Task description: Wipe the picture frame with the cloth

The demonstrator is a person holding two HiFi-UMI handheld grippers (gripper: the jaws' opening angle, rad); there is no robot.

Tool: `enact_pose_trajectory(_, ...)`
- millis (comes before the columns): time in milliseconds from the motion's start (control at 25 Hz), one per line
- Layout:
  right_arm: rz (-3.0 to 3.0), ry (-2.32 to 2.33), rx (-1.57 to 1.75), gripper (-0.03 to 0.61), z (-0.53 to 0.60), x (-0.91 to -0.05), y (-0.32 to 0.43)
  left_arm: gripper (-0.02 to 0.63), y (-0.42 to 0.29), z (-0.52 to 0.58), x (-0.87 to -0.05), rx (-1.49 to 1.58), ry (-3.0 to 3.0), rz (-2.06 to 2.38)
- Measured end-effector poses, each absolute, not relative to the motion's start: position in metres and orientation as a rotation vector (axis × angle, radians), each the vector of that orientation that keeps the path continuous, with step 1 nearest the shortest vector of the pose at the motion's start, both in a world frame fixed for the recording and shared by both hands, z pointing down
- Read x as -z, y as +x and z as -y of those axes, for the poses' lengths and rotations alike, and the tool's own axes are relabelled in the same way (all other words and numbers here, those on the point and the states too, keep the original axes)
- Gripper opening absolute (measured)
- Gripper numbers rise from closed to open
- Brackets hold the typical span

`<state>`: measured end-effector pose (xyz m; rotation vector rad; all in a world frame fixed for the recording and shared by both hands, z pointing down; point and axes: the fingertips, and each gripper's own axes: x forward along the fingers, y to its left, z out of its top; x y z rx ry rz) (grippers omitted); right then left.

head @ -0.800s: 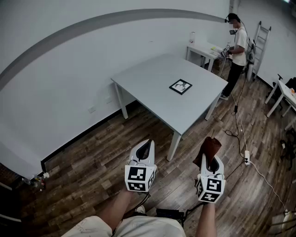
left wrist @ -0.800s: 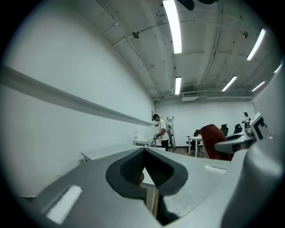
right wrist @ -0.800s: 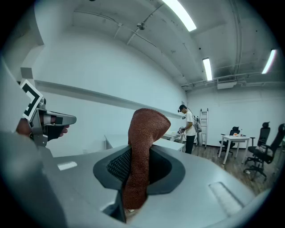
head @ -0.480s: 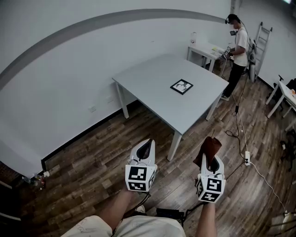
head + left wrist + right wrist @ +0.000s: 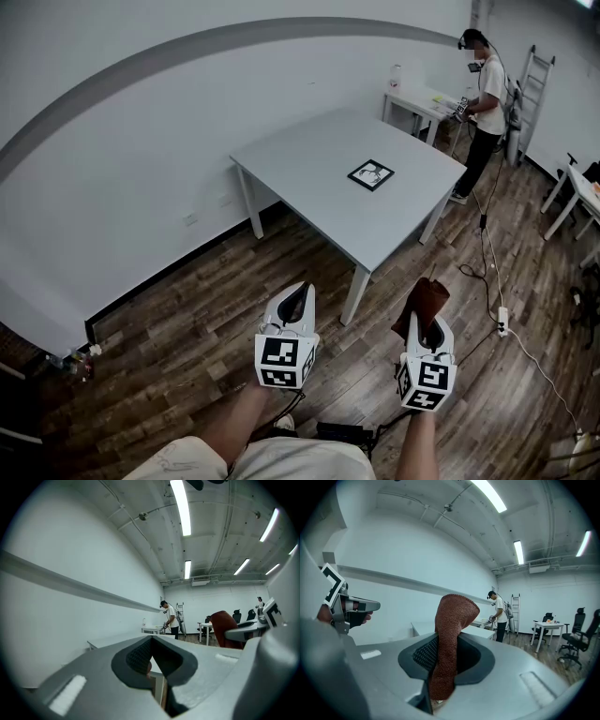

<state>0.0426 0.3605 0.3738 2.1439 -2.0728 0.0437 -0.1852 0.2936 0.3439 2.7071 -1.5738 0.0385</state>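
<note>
A small black picture frame [image 5: 371,175] lies flat on the grey table [image 5: 319,164], towards its right side, far ahead of both grippers. My right gripper [image 5: 427,317] is shut on a brown cloth [image 5: 424,305], which sticks up between its jaws [image 5: 450,634]. My left gripper [image 5: 298,302] hangs beside it over the wooden floor, jaws shut with nothing in them [image 5: 151,660]. Both are well short of the table's near corner.
A person [image 5: 483,103] stands past the table's far right corner by a white side table [image 5: 417,98] and a ladder [image 5: 528,94]. A cable and power strip [image 5: 499,321] lie on the floor at right. Desks and office chairs [image 5: 572,641] stand farther right.
The view has crept slightly forward; the table and frame sit a little lower and more to the right. Both grippers keep their pose and grip.
</note>
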Motion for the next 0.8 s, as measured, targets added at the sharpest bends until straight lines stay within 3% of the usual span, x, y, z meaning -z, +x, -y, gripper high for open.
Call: enact_pose_trajectory(800,2.196,2.062,-0.105,0.105,-0.373,-0.388,0.106,0.0,-0.101,-0.327,-0.347,-0.041,2.655,1.612)
